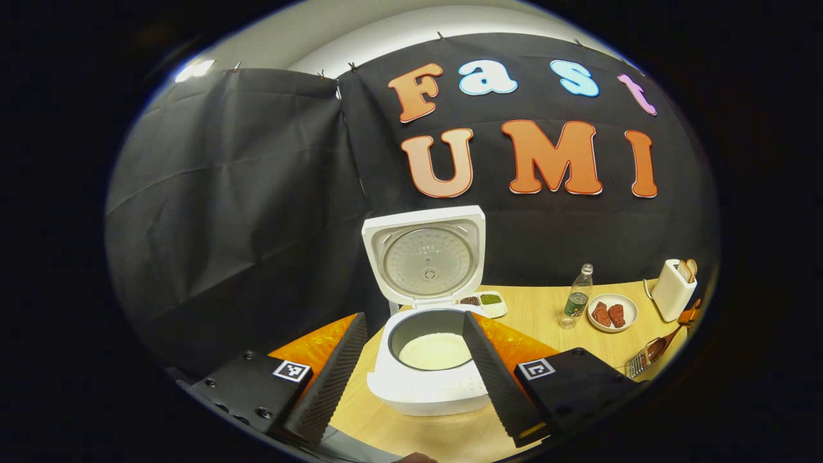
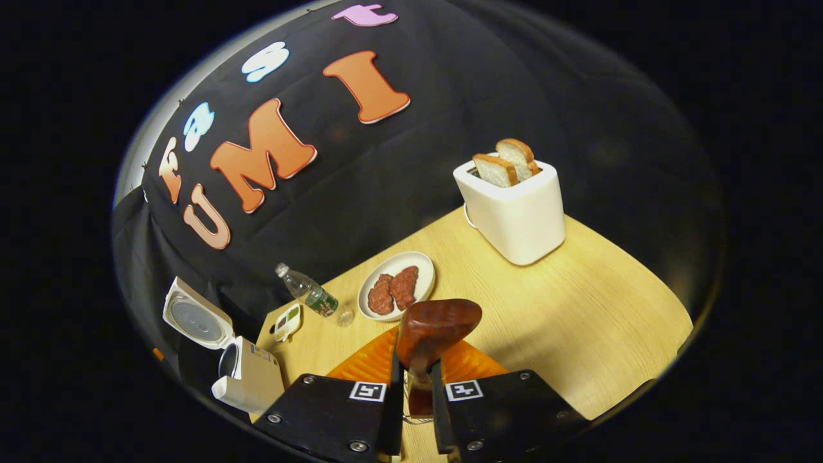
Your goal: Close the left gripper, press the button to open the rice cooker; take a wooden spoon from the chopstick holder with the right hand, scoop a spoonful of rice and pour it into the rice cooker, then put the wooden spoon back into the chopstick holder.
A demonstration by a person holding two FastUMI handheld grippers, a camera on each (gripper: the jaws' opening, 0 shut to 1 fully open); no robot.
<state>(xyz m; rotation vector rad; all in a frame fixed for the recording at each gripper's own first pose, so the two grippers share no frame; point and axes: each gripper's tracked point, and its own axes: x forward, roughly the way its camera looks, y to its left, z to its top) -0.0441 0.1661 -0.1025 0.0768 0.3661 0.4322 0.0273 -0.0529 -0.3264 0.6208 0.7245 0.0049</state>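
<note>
Gripper on the right (image 2: 411, 379) has its fingers pressed together on the neck of the wooden spoon (image 2: 436, 328), whose bowl sticks up between them toward twelve o'clock. Left gripper (image 1: 411, 366) hangs wide apart and holds nothing, framing the rice cooker (image 1: 425, 386) at twelve o'clock.

That cooker is the biggest piece: lid (image 1: 425, 257) up, inner pot showing a pale bed of rice (image 1: 435, 351). It looks heavy and steady on the counter (image 1: 540, 315) and needs no holding.

The spoon is stiff, light and smooth, probably glossy enough to twist in a pinch, so a hold low on the neck suits it. In the left gripper view a wire holder (image 1: 636, 365) lies at four o'clock; loose rice spills easily.
</note>
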